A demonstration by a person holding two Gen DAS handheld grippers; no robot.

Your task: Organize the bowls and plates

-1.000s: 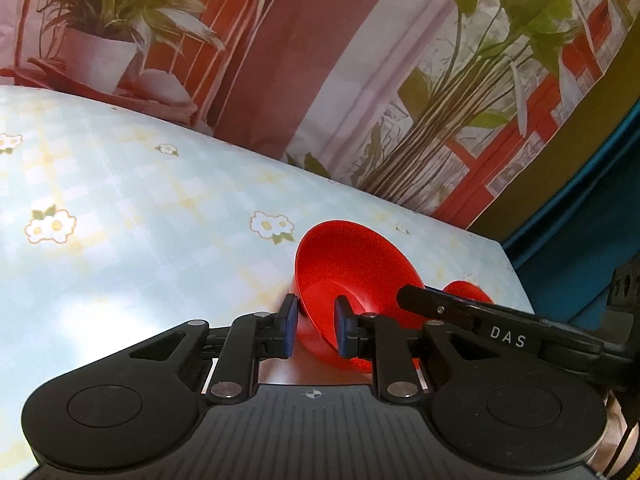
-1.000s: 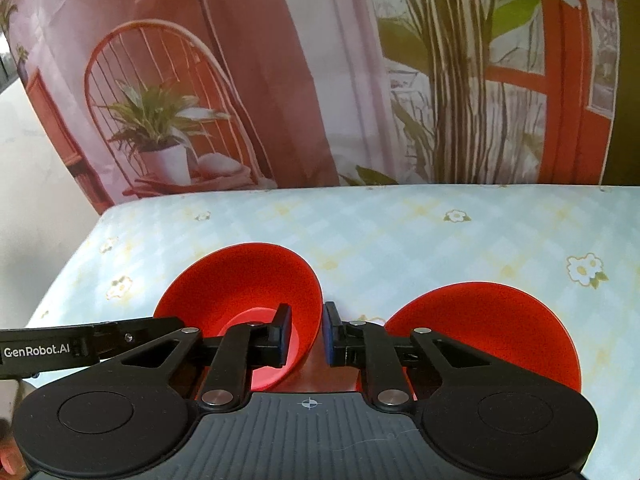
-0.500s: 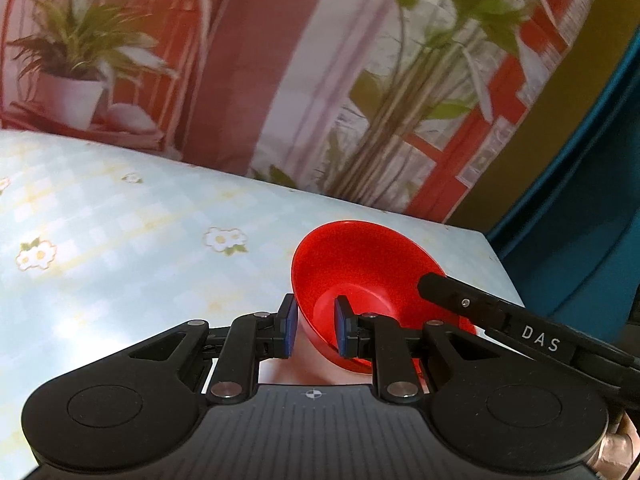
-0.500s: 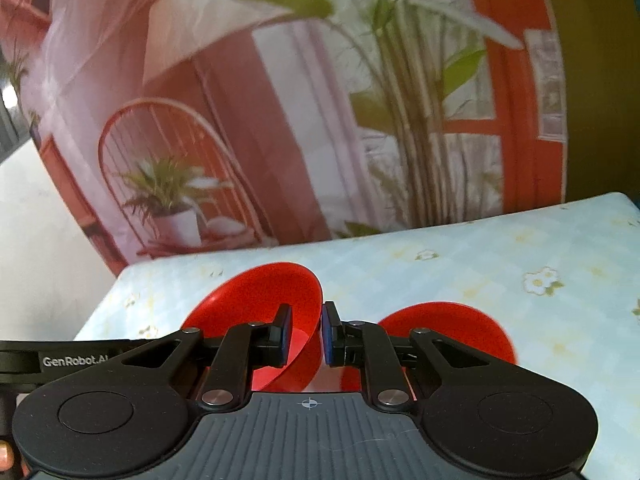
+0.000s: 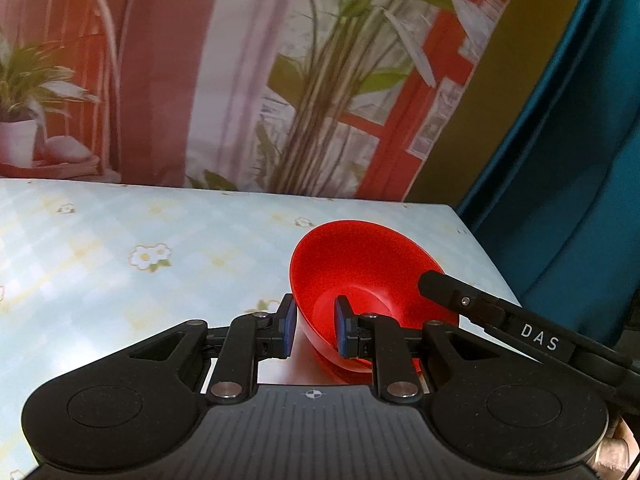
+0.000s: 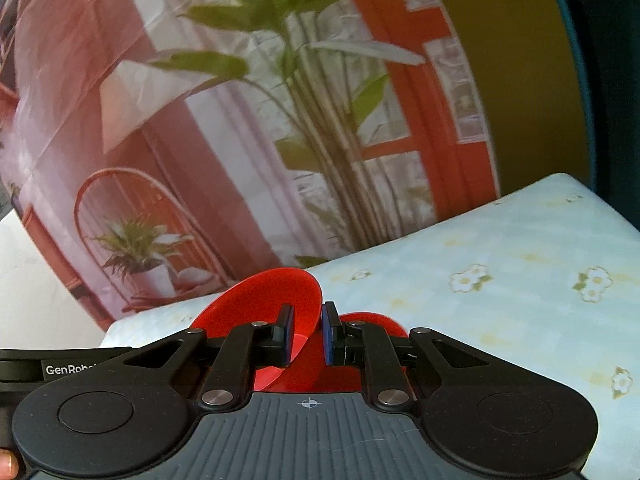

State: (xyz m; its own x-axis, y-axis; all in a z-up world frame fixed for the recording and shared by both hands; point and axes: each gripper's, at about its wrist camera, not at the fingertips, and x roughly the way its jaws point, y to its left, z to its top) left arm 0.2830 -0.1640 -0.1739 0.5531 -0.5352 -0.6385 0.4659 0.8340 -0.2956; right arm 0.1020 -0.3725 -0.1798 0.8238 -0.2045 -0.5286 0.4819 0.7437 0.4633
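In the left wrist view my left gripper (image 5: 314, 330) is shut on the near rim of a red bowl (image 5: 368, 264) and holds it tilted over the table's right end. The black body of the right gripper (image 5: 520, 332) reaches across beside this bowl. In the right wrist view my right gripper (image 6: 306, 334) is shut on the rim of a second red bowl (image 6: 264, 300), lifted and tilted. Another red bowl (image 6: 372, 322) shows just behind the right finger, mostly hidden.
The table (image 5: 120, 264) has a pale blue checked cloth with flower prints. A printed backdrop (image 5: 248, 80) with plants and a chair stands behind it. A blue curtain (image 5: 580, 160) hangs past the table's right edge (image 5: 484, 252).
Both grippers have risen and swung right with their bowls. In the right wrist view the held bowl tilted up and the other red bowl dropped nearly out of sight behind the fingers.
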